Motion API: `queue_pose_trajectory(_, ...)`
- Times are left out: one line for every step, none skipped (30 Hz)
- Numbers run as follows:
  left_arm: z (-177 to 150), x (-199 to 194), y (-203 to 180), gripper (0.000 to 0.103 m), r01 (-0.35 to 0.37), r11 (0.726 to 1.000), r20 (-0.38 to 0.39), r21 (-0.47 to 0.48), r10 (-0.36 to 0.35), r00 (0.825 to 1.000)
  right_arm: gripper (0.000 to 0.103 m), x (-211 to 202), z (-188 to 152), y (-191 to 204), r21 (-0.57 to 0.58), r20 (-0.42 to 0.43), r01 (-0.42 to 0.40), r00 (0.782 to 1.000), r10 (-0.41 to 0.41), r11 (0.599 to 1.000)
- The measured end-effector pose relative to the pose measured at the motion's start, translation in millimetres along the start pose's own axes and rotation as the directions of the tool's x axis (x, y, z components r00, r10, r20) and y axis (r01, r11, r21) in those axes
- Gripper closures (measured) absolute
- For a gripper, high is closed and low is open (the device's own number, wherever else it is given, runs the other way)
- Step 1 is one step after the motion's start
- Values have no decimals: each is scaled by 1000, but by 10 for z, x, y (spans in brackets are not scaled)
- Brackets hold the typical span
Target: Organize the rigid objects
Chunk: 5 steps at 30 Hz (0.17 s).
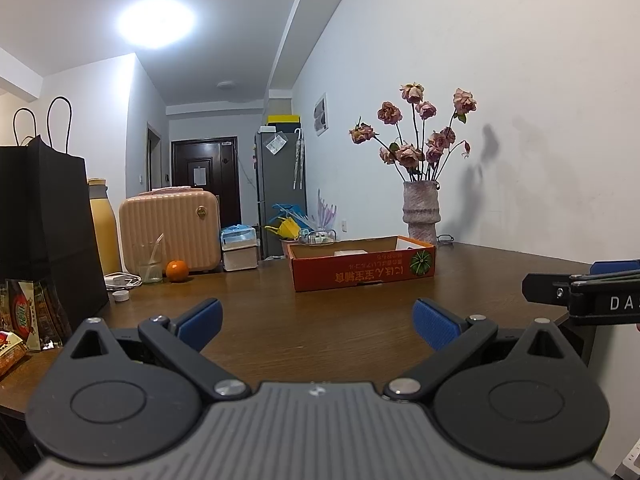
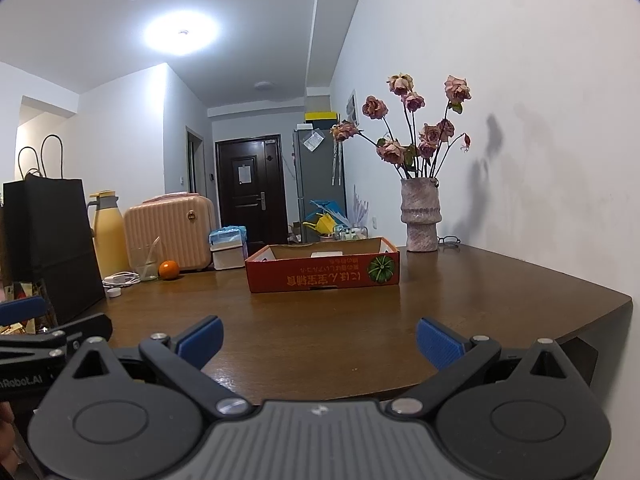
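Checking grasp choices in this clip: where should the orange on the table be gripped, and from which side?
Grip the orange across its widest middle, probably coming from the front. It is round and sits on the table, with a glass close on its left and a suitcase right behind.

right gripper (image 1: pixel 580 292): "da" | left gripper (image 2: pixel 48 344): "nrobot.ai" | box (image 2: pixel 324 276): upside-down script, unreadable

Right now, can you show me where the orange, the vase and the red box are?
orange (image 1: pixel 177 270), left wrist view, middle of the fruit.
vase (image 2: pixel 421 216), right wrist view, middle of its body.
red box (image 2: pixel 316 279), right wrist view, front wall.
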<state>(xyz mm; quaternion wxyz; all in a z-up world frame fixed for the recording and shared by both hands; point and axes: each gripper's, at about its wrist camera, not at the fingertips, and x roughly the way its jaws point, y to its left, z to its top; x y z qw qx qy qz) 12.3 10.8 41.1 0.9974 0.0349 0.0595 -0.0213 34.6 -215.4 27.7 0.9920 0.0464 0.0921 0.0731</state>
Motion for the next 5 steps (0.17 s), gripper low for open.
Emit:
queue_pose_trajectory(4,4,0,0,4,1000,-2,-1,-4,1000,0,2,-1,0,-1,0,0,1000,0,1000)
queue_pose_trajectory(4,11,7,0,10,1000,-5,-4,-10,1000,0,1,-2,0,0,-1,0,1000,0,1000)
queue_pose_trajectory(5,20,13,0,15,1000,-9,-7,-15,1000,0,2,-3,0,1,-1,0,1000,0,1000)
queue_pose_trajectory(4,23,23,0,38,999,-11,-14,-38,999,0,5,-3,1,1,-2,-1,1000,1,1000)
queue_pose_trajectory(6,28,31,0,48,999,-12,-17,-48,999,0,6,-2,1,1,-3,-2,1000,2,1000)
